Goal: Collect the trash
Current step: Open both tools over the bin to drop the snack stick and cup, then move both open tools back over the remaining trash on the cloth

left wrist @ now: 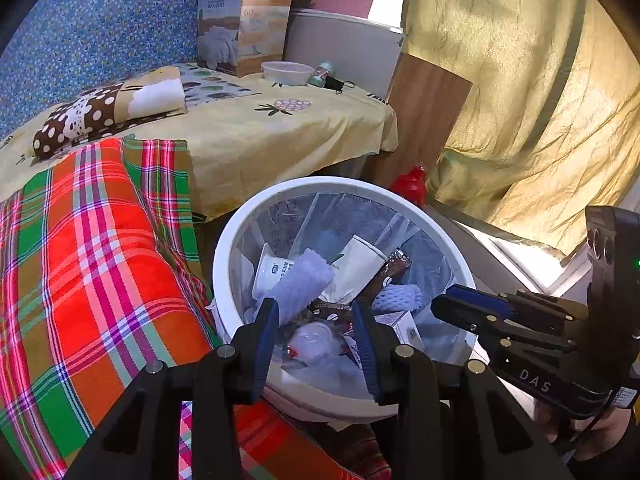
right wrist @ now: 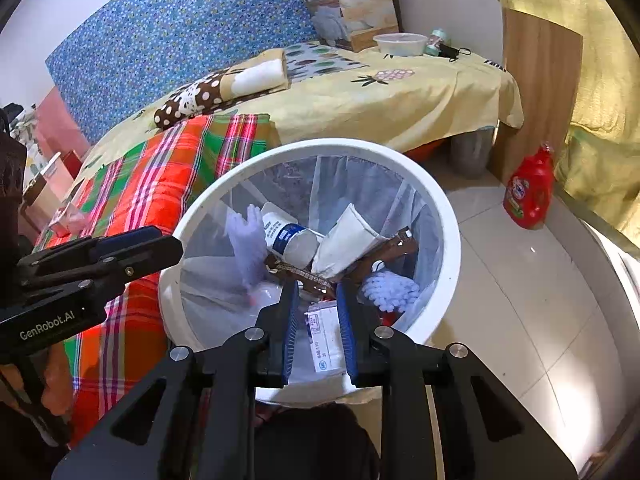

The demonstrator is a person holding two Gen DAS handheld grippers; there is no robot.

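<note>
- Beside the bed, at far left: a plaid blanket draped over the bed edge, touching the rim of the bin.
- Left gripper: tilted down over the near rim of the bin, fingers partly apart, nothing between them; the trash seen in the gap lies lower, inside the bin.
- Centre: a white bin with a clear liner, standing on the tiled floor against the bed. Contents: a paper cup, a folded white wrapper, a brown packet, pale foam netting, a small printed carton.
- Right gripper: also angled down above the bin's near side, fingers narrow; the carton shows in the gap, but whether the pads press on it cannot be told.
- Right: a red detergent bottle on the floor by a wooden board, well apart from the bin.
- Progress, as a judgement: much trash is already binned; a plastic bowl and small items remain on the bed's far end, possibly left to collect.
</note>
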